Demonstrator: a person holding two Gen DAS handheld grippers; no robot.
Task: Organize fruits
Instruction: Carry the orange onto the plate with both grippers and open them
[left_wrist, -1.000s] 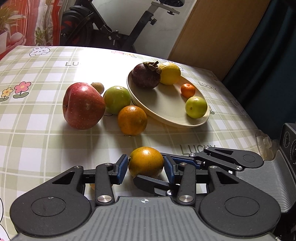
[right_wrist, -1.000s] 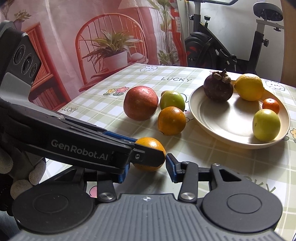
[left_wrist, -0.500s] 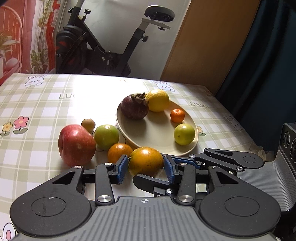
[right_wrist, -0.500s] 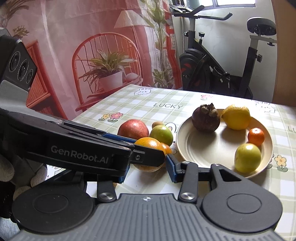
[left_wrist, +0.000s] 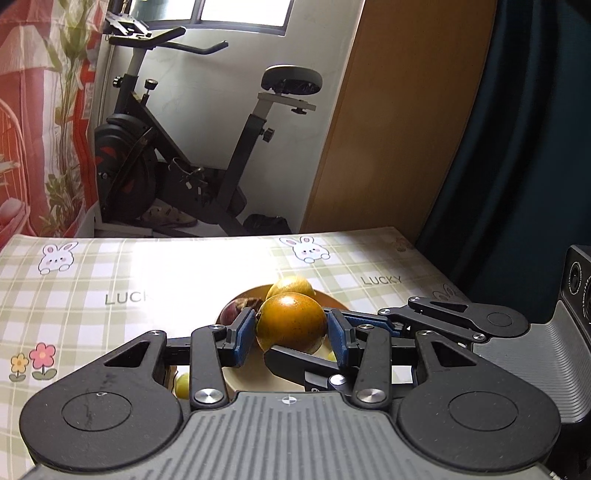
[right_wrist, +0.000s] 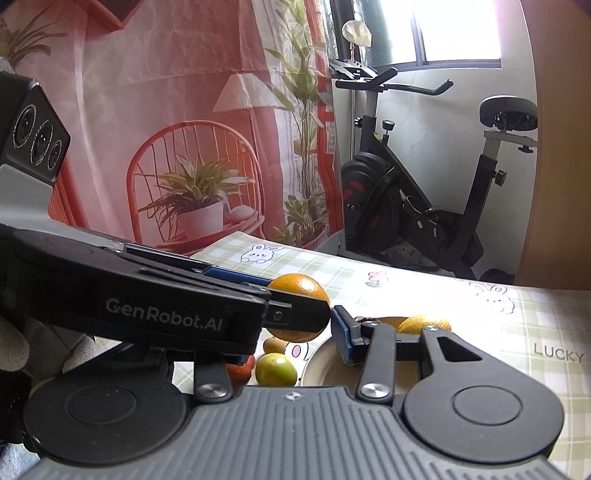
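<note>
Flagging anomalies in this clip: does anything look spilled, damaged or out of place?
Nothing spilled or damaged. One oddity: the right gripper crosses under the left gripper, which holds the orange above the plate.

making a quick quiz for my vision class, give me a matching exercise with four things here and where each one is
Things:
1. orange
2. lemon
3. green fruit
4. exercise bike

Places:
A. on the floor beyond the table
B. on the table beside the plate
C. between the left gripper fingers
D. on the plate

Pairs: 1-C, 2-D, 3-B, 4-A
</note>
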